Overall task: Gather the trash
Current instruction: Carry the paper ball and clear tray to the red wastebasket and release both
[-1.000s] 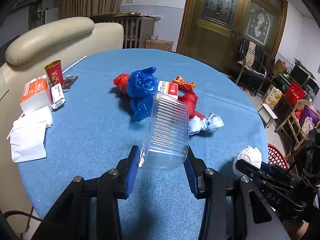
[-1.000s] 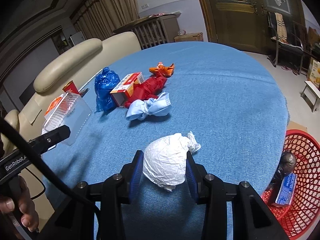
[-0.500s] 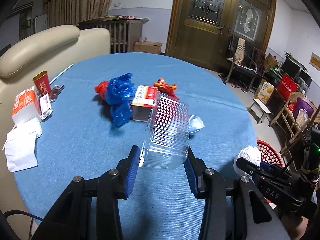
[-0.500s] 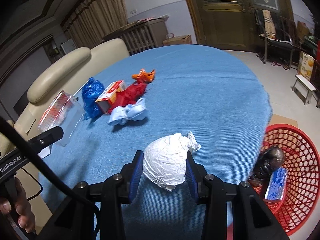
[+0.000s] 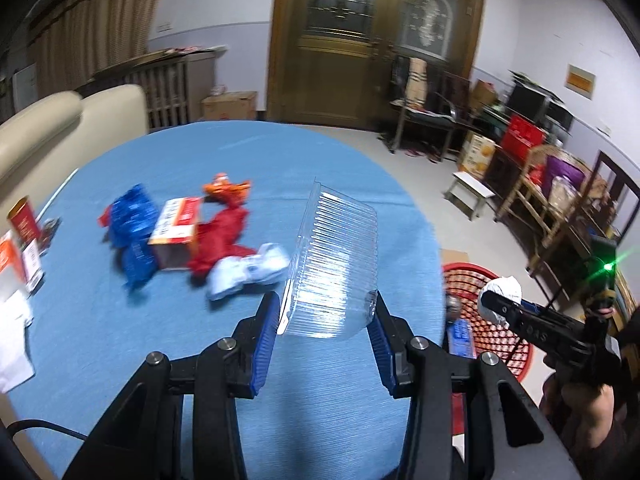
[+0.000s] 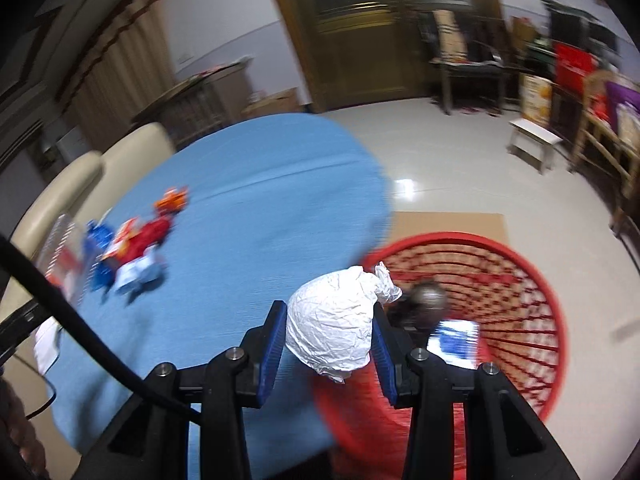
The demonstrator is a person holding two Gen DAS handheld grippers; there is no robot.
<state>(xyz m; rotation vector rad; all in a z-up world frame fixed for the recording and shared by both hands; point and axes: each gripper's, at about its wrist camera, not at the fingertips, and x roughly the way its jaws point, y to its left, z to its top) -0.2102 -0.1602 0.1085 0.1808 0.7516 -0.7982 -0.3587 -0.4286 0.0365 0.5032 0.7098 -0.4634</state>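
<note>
My left gripper point(image 5: 326, 318) is shut on a clear ribbed plastic container point(image 5: 334, 268), held above the blue table point(image 5: 160, 320). My right gripper point(image 6: 330, 334) is shut on a crumpled white paper ball point(image 6: 338, 320), right at the table's edge beside the red mesh basket point(image 6: 520, 280). From the left wrist view that paper ball point(image 5: 502, 292) hangs over the basket point(image 5: 500, 344). On the table lie a blue bag point(image 5: 134, 228), a red-and-white carton point(image 5: 178, 226), a red bag point(image 5: 222, 240), an orange wrapper point(image 5: 226, 188) and a pale blue wad point(image 5: 250, 270).
The basket on the floor holds a dark object point(image 6: 428, 298) and a blue-and-white packet point(image 6: 456, 338). A cream sofa point(image 5: 52, 136) borders the table's left. A red cup point(image 5: 24, 216) and white papers point(image 5: 12, 332) sit at the left edge. Stool point(image 6: 536, 140) and shelves stand to the right.
Both grippers have swung right with their loads. The right one now reaches the table edge, with the basket filling much of its view. The trash pile has slid leftward in both views.
</note>
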